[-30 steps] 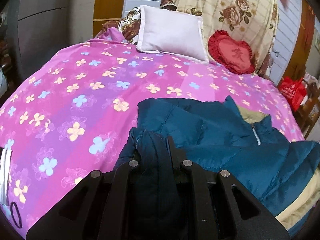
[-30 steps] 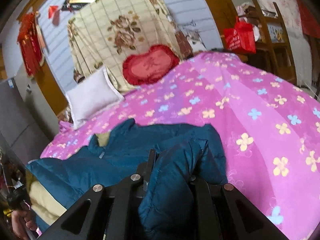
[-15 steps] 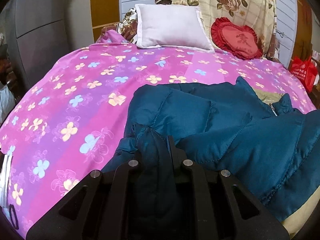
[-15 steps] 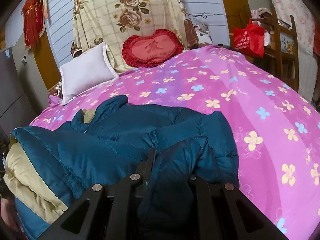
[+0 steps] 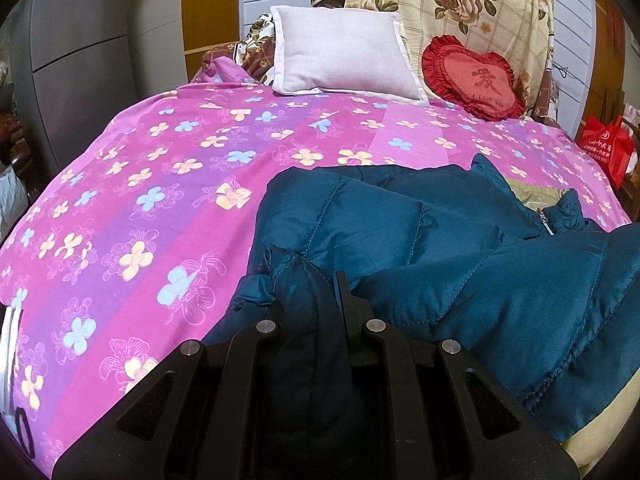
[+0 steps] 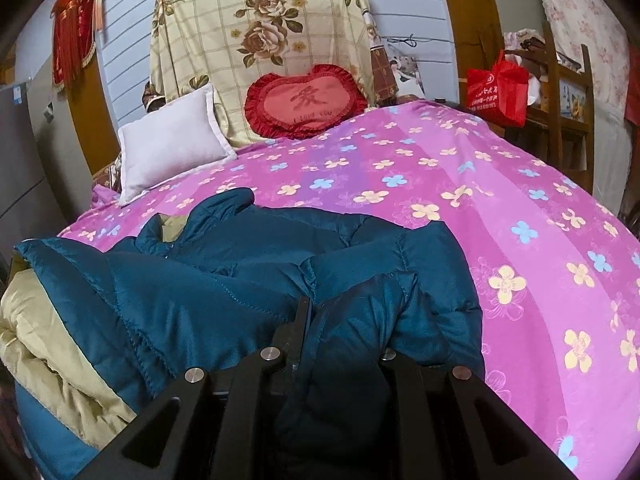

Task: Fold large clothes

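A teal quilted jacket (image 5: 460,248) with a beige lining (image 6: 44,344) lies on a pink flowered bedspread (image 5: 140,200). It also shows in the right wrist view (image 6: 224,280). My left gripper (image 5: 310,292) is shut on a bunched fold of the jacket at its left lower edge. My right gripper (image 6: 344,312) is shut on a bunched fold at the jacket's right lower edge. The fabric hides most of both pairs of fingers. The collar and zipper (image 5: 546,224) lie toward the far side.
A white pillow (image 5: 340,56) and a red heart cushion (image 5: 476,80) lean against the floral headboard cover (image 6: 260,40). A red bag (image 6: 496,92) hangs by wooden furniture on the right. A grey wardrobe (image 5: 76,68) stands on the left.
Both grippers have moved forward and lower over the bed with the jacket held. The lower part of the jacket has come up over the body. The views have levelled.
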### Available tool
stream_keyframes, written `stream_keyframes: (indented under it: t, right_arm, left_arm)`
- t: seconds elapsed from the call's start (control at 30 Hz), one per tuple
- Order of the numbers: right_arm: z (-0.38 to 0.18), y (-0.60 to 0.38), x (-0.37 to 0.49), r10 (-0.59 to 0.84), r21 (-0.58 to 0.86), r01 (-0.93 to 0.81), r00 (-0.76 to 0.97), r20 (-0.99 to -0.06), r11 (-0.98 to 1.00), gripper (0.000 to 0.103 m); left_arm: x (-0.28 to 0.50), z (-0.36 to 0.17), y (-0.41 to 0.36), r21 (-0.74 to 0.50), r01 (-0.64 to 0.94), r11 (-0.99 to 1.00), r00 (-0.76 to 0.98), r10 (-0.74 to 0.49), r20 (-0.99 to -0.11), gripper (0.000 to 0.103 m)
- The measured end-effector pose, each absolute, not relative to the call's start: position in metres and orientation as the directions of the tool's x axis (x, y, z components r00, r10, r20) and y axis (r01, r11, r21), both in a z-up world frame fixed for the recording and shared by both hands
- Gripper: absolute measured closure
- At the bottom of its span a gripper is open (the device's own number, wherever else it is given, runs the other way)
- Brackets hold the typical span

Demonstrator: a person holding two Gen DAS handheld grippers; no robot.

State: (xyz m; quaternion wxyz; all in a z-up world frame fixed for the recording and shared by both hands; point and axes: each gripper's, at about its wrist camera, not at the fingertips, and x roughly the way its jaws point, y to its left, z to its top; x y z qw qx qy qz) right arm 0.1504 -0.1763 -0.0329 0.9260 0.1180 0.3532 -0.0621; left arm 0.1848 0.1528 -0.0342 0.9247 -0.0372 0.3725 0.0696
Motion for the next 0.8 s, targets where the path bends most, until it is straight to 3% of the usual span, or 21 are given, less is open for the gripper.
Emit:
stream_keyframes:
  t: [0.3,0.6,0.8]
  right_arm:
    - [-0.029,-0.167,0.148,-0.083,0.116,0.211,0.744,-0.663,0.971,0.09]
    - [-0.03,-0.173,0.148,-0.055,0.156,0.211,0.744,-0.666,0.965,0.089]
    - [-0.02,-0.167,0.149,-0.09,0.106,0.214,0.739,-0.668,0.971,0.089]
  left_arm:
    - [0.184,-0.035,0.153,-0.026,-0.156,0.987,0.714,0.094,-0.694,0.09]
    - [0.184,-0.035,0.152,-0.02,-0.156,0.988,0.715,0.098,-0.692,0.09]
    - [0.183,-0.031,0.149,0.039,-0.141,0.989,0.71,0.129,-0.692,0.09]
